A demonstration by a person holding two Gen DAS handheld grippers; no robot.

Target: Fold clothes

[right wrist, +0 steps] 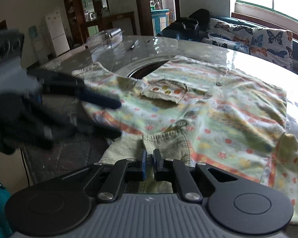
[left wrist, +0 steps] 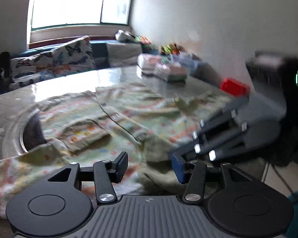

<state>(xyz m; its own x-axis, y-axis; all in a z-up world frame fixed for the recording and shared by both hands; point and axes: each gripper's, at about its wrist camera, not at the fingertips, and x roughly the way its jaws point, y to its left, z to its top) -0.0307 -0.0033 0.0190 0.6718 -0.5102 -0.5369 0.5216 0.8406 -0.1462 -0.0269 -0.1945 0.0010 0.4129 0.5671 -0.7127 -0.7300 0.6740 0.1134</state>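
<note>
A pale green child's shirt with coloured dots, orange stripes and a chest pocket lies spread on the grey table. My right gripper is shut on the shirt's ribbed green edge at the near side. In the left wrist view the same shirt and its pocket lie ahead of my left gripper, which is open just above the cloth with nothing in it. The left gripper shows blurred at the left of the right wrist view, over the shirt's edge.
A round recess in the table is partly under the shirt. Boxes and a red block sit at the far side. A clear plastic container and a pen lie beyond. A butterfly-print sofa lines the window wall.
</note>
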